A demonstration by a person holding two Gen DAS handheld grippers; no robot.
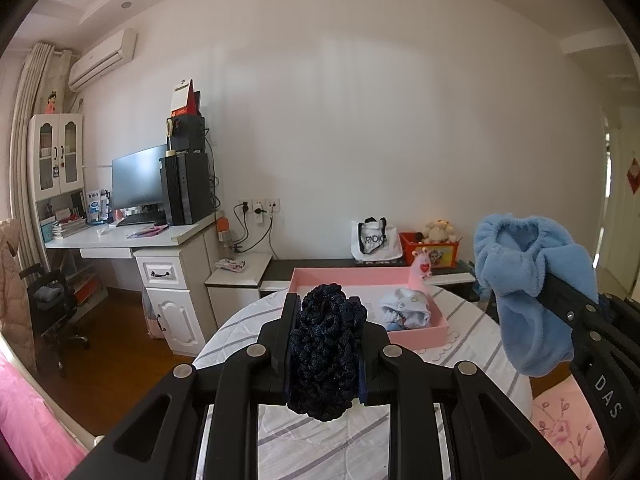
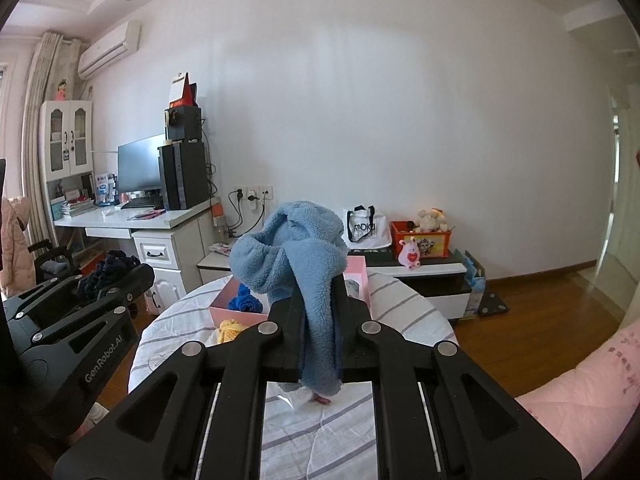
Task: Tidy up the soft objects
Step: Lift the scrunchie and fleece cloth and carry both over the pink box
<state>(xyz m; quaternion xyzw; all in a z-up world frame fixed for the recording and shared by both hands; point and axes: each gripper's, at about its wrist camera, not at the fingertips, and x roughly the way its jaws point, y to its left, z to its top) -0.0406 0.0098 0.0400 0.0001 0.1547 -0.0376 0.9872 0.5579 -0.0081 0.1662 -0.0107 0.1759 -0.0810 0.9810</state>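
My left claw (image 1: 326,344) is clamped on a dark navy knitted scrunchie (image 1: 326,350). The bundle fills the gap between both fingers and bulges above and below them. It is carried in the air above the round desk (image 1: 320,432), which is covered by a white cloth with grey stripes.

My right claw (image 2: 320,320) is clamped on a light blue fleece headband (image 2: 296,256). The upper loop of the fleece stands above the fingertips, and a lower tail hangs down between the fingers toward the desk cloth. In the left wrist view, the right claw enters from the right edge with the headband draped over its tip.

A pink tray (image 1: 416,334) rests on the desk ahead of both claws. In the left wrist view it holds a white fabric bundle (image 1: 406,306) near its right wall. In the right wrist view a royal blue knitted item (image 2: 245,303) lies inside the tray at its near left part, and a yellow knitted item (image 2: 230,330) lies just outside the tray's near wall, on the desk cloth.

Both held items are clear of the tray and touch nothing but the claws.

Behind the desk, a low cabinet (image 2: 432,270) carries a white tote bag (image 2: 366,228), a red toy box (image 2: 422,242) and a pink plush figure (image 2: 410,258).
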